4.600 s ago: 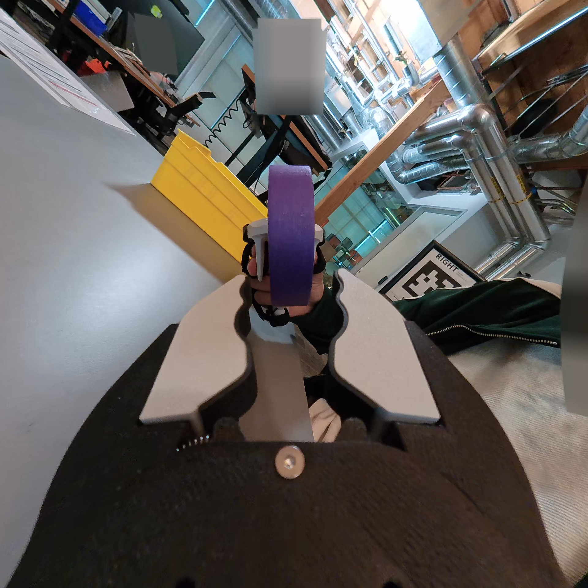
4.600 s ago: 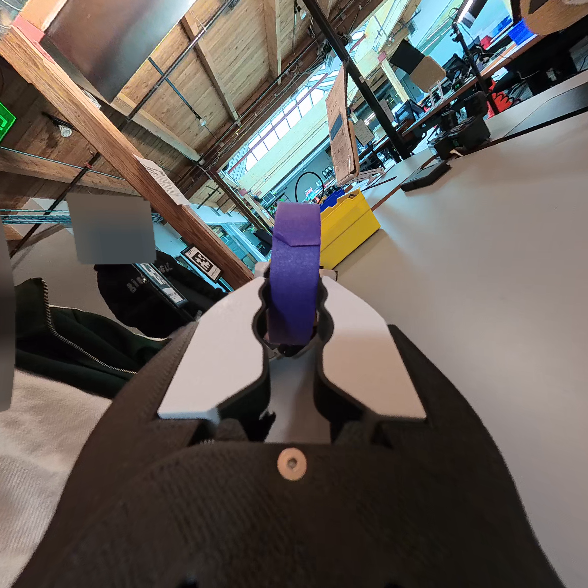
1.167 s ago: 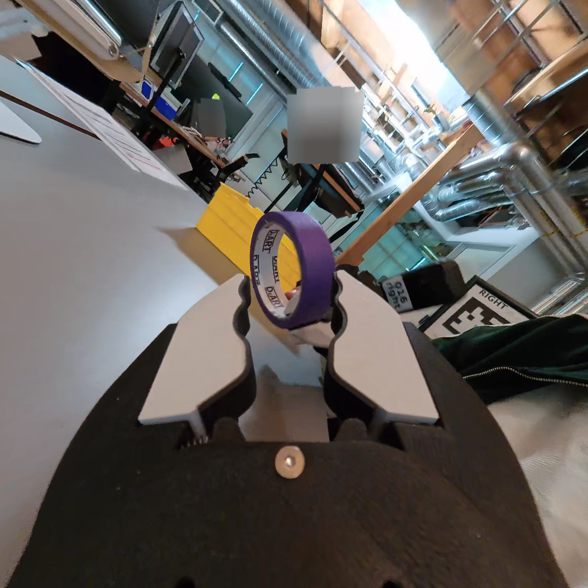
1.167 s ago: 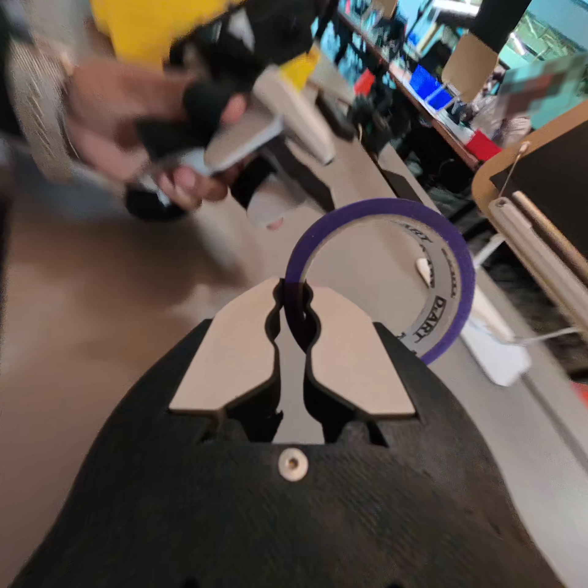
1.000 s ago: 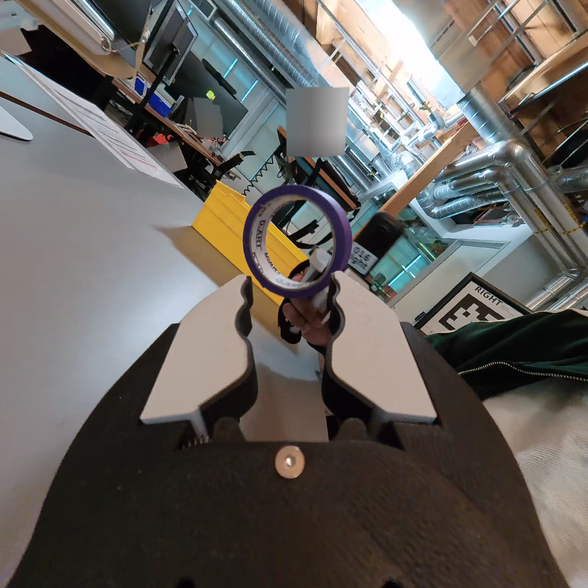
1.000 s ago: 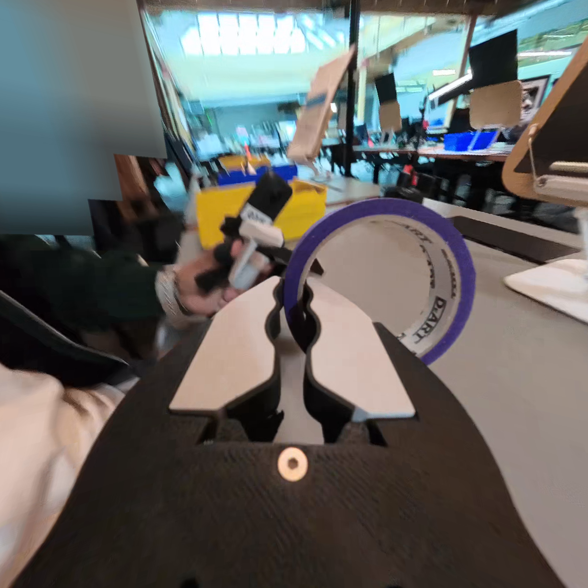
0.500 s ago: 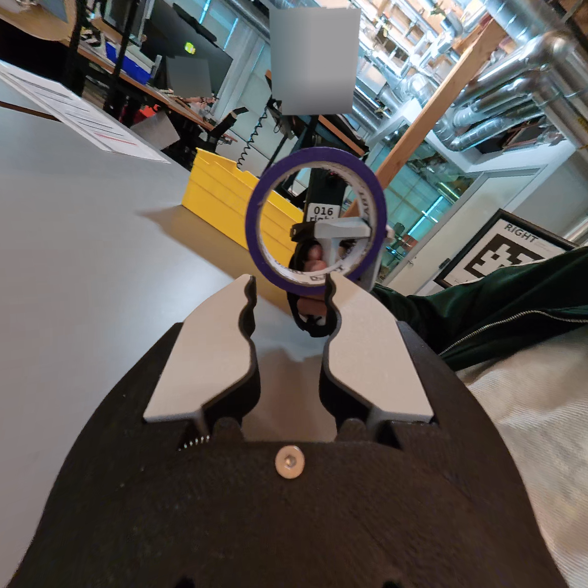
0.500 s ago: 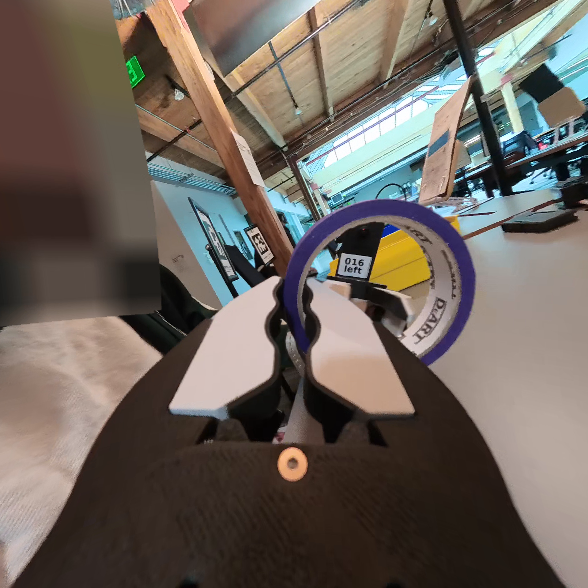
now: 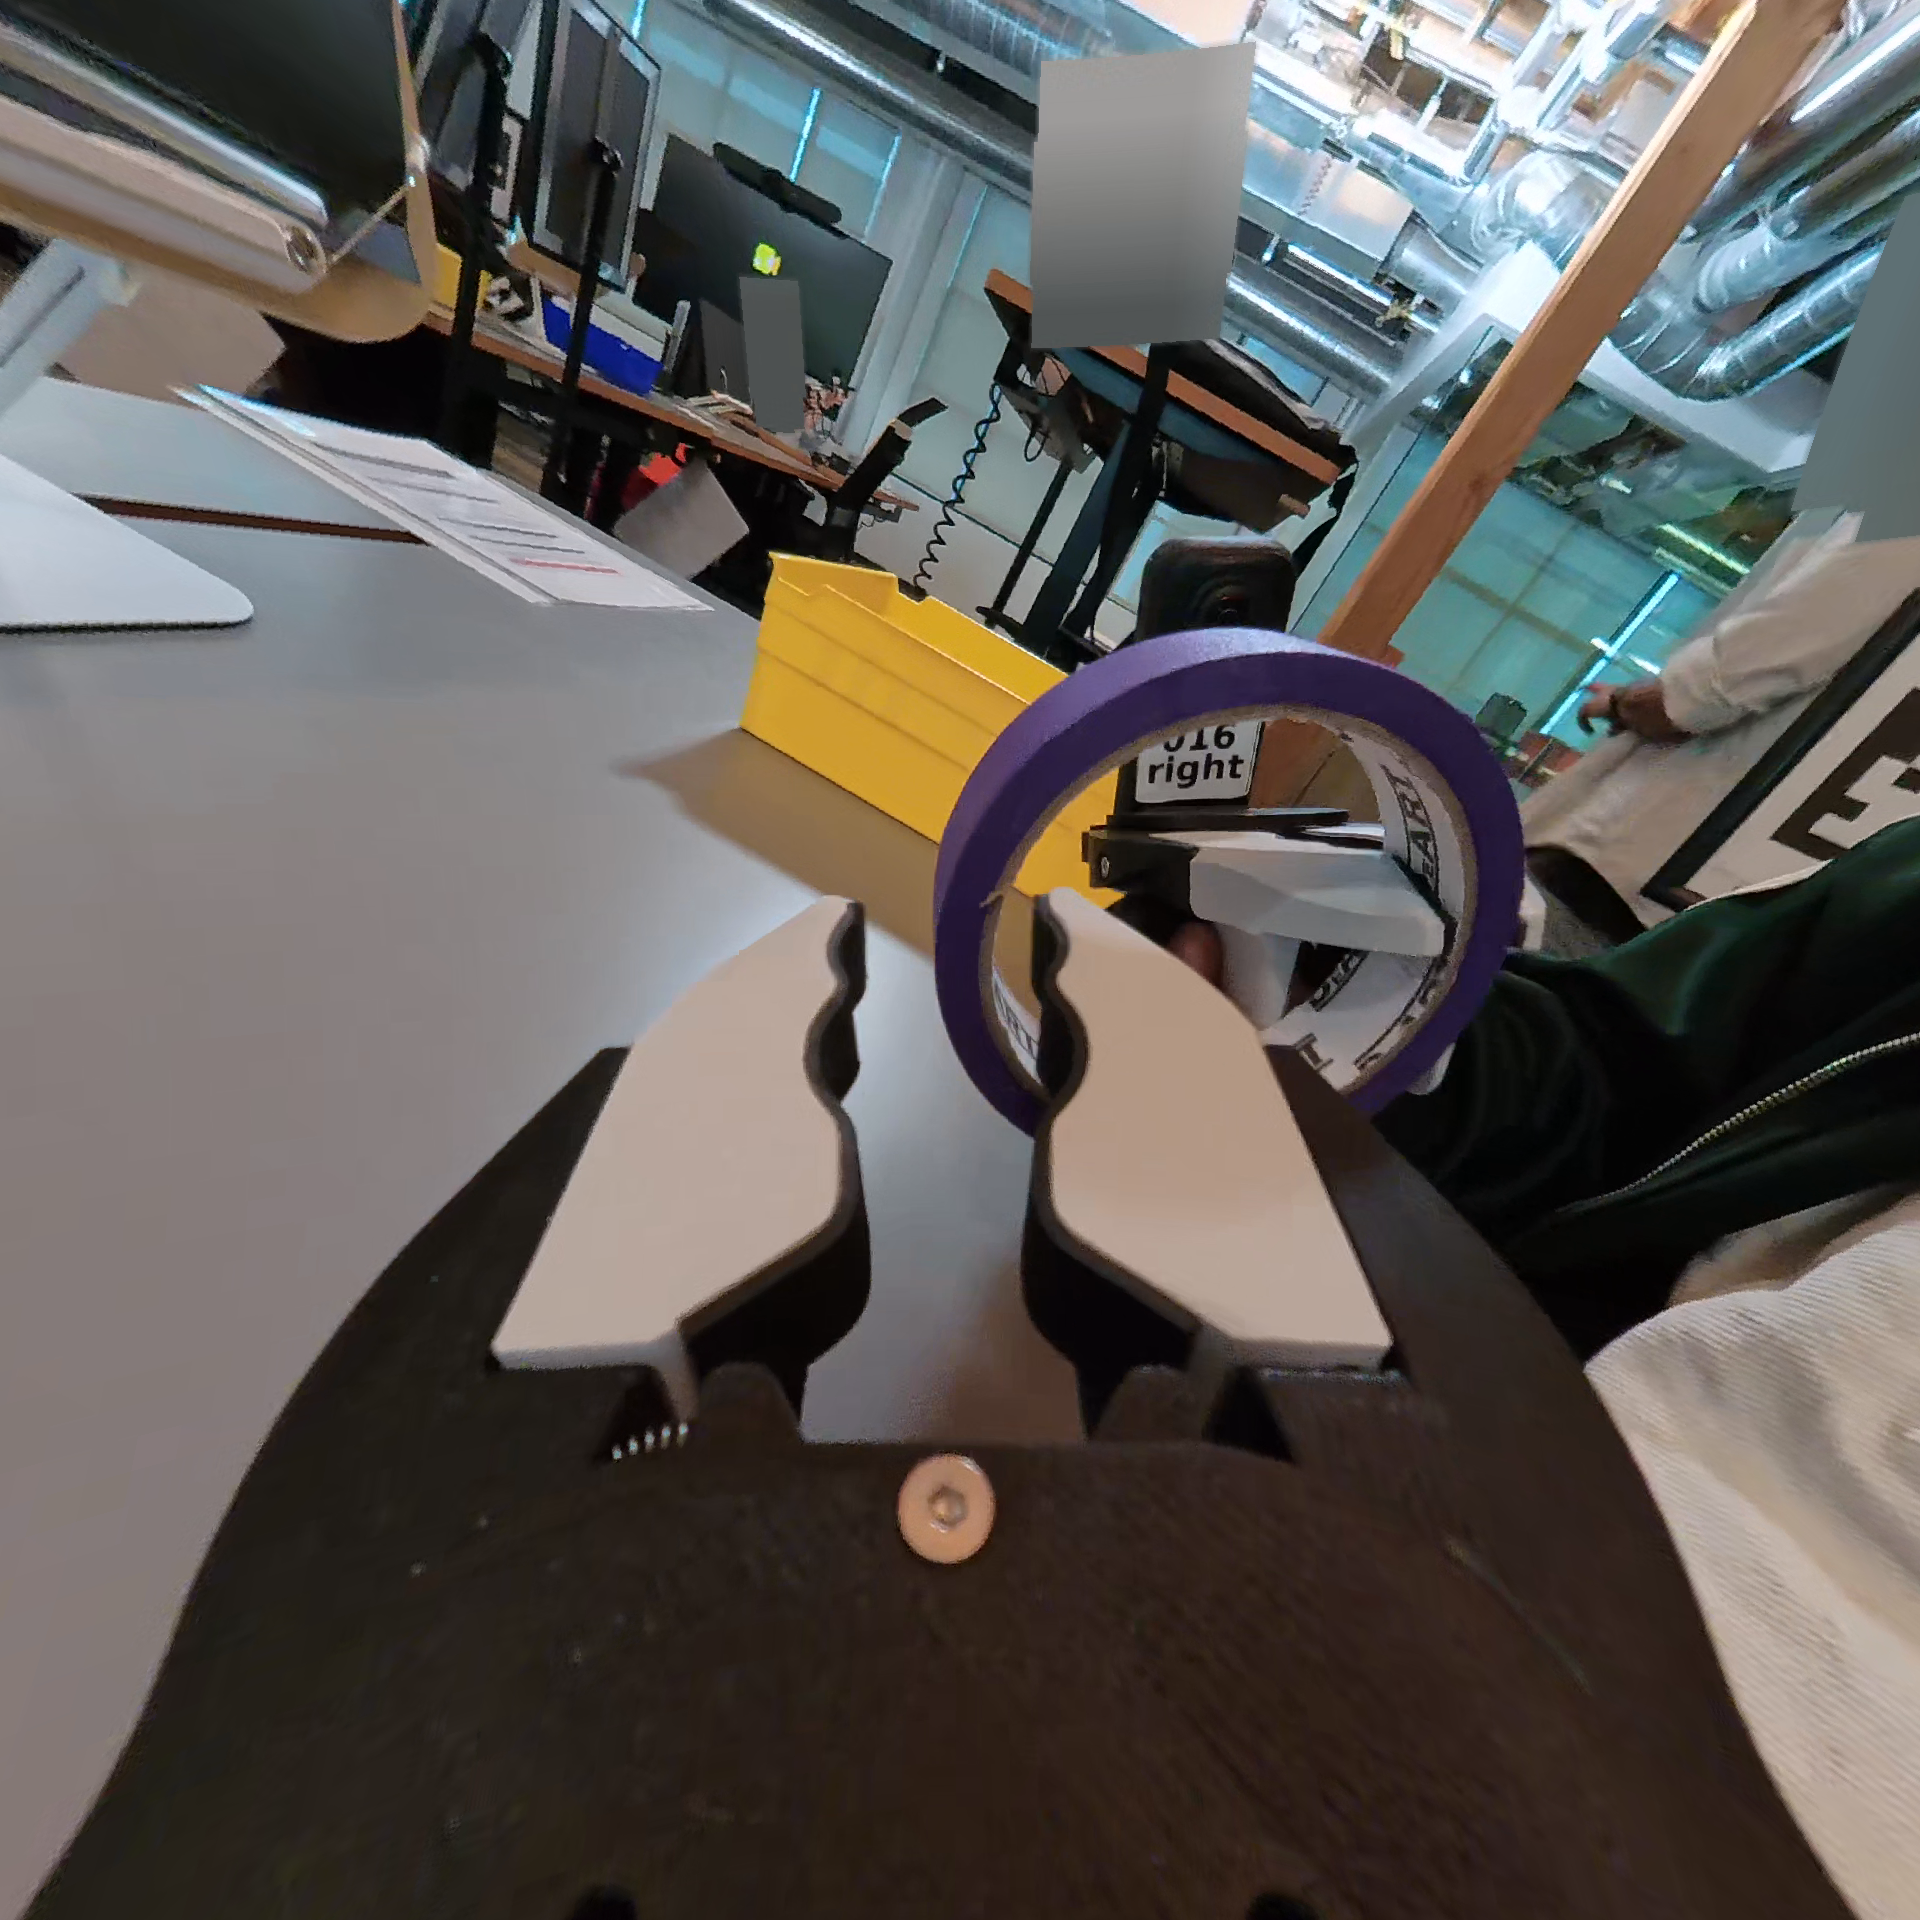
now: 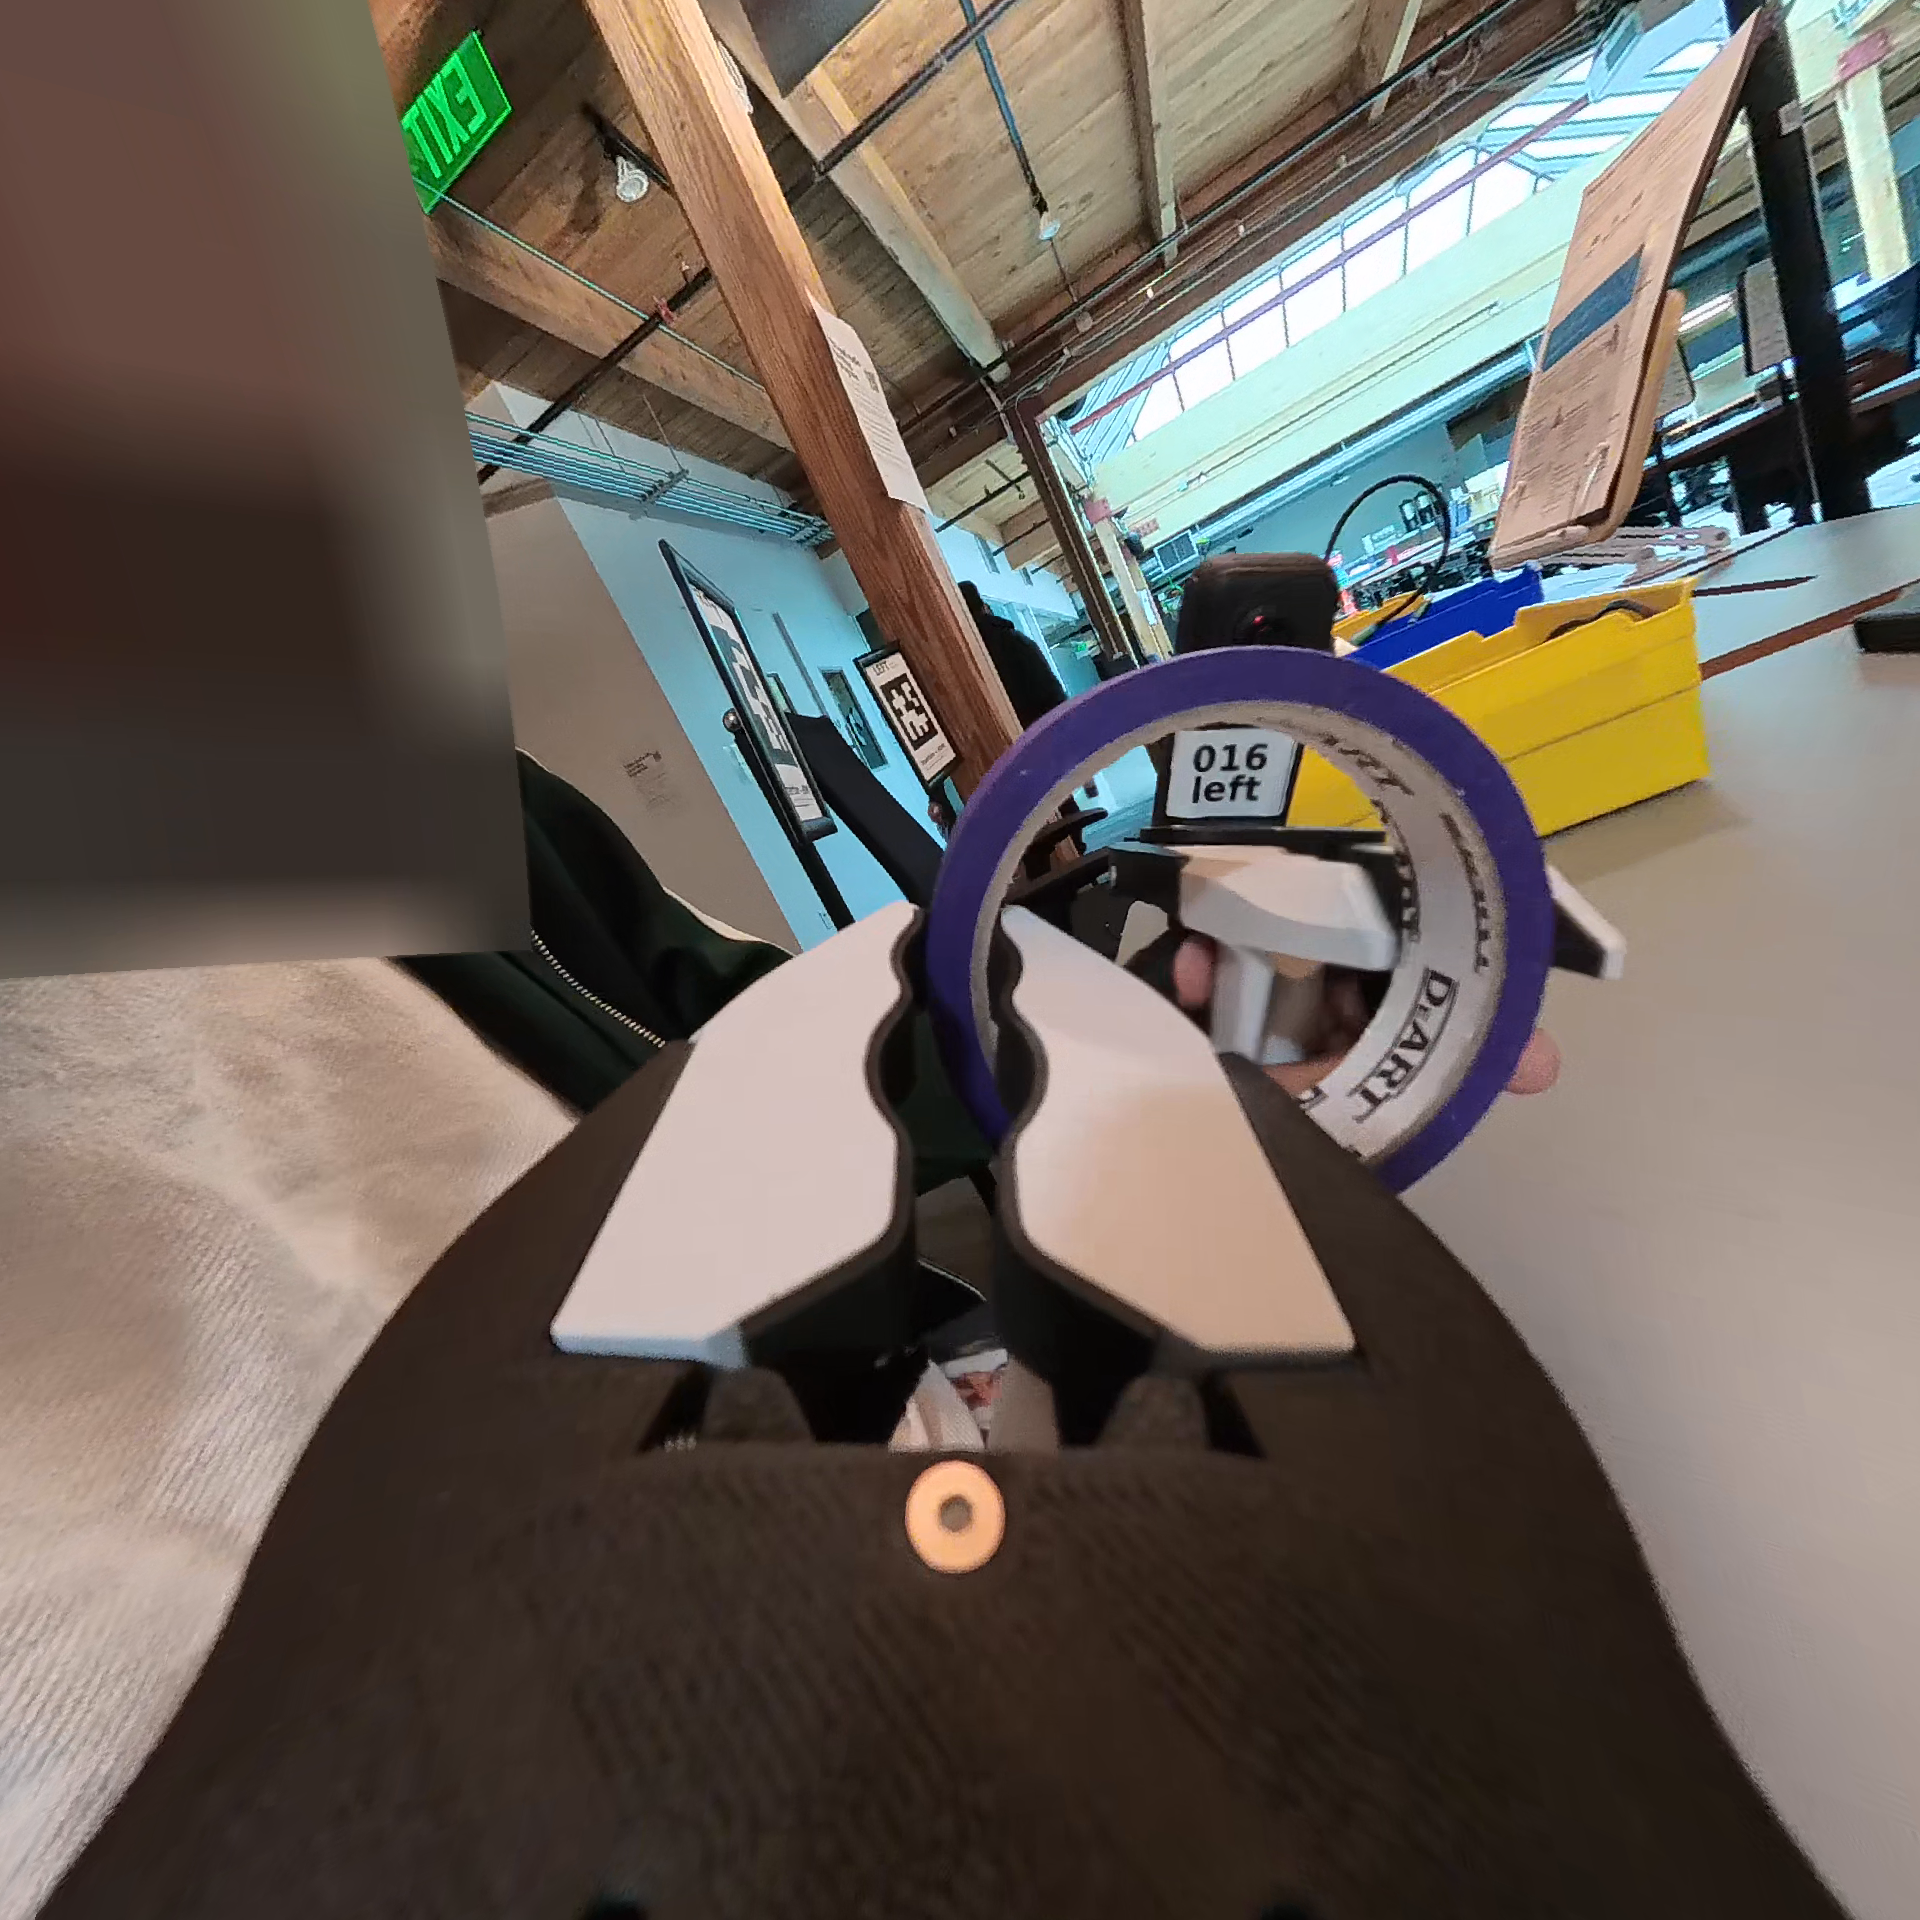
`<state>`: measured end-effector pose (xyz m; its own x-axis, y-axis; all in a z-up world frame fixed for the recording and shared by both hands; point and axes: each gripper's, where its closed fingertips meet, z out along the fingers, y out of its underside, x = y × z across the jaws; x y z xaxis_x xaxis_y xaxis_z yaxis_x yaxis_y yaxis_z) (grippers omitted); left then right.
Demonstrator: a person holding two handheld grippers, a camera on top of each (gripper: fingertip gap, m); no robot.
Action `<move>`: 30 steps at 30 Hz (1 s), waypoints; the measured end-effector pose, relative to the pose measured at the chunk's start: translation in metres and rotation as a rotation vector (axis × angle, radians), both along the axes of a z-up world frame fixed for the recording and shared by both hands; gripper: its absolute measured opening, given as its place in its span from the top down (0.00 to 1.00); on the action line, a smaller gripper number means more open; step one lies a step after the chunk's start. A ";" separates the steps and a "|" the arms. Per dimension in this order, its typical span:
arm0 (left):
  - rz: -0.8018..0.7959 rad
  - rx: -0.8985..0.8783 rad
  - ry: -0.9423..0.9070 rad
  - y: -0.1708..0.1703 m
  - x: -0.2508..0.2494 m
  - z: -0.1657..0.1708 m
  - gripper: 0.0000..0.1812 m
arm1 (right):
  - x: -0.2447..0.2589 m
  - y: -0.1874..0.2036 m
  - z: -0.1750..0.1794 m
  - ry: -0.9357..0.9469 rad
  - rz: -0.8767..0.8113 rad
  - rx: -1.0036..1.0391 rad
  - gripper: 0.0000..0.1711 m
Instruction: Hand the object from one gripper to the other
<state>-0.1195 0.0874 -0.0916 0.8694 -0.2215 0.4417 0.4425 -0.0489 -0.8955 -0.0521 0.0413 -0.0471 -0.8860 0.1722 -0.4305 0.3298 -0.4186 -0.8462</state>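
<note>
Change: the left gripper [image 9: 945, 971] has closed in since half a second ago; the purple masking tape roll's [image 9: 1226, 675] near wall now sits between its spread fingers.
Right gripper [image 10: 956, 997]: clenched on the roll's opposite wall, above the grey table [image 9: 312, 831].
Risk: releasing before the left clamps probably drops the roll.

An open workshop or lab space. Exposed metal ducts [image 9: 1725, 260], timber beams [image 10: 790, 343] and rows of desks with monitors [image 9: 769, 270] show it. A yellow bin [image 9: 883, 686] sits on the grey tabletop [image 9: 312, 831].

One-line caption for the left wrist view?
Open left gripper straddles the near wall of the purple tape roll, which the right gripper holds opposite.
</note>
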 end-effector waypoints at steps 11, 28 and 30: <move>-0.008 0.035 0.123 -0.005 0.006 0.010 0.95 | -0.001 -0.004 0.001 0.069 -0.062 0.032 0.74; -0.031 0.015 0.123 -0.008 0.002 0.005 0.95 | -0.027 0.019 -0.016 0.249 -0.392 0.313 0.36; -0.014 0.008 0.125 -0.008 -0.002 0.004 0.95 | -0.029 0.023 -0.015 0.242 -0.405 0.301 0.36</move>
<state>-0.1211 0.0790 -0.0871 0.9144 -0.2366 0.3285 0.3269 -0.0472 -0.9439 -0.0810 0.0640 -0.0618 -0.7909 0.6033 -0.1025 -0.0254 -0.1997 -0.9795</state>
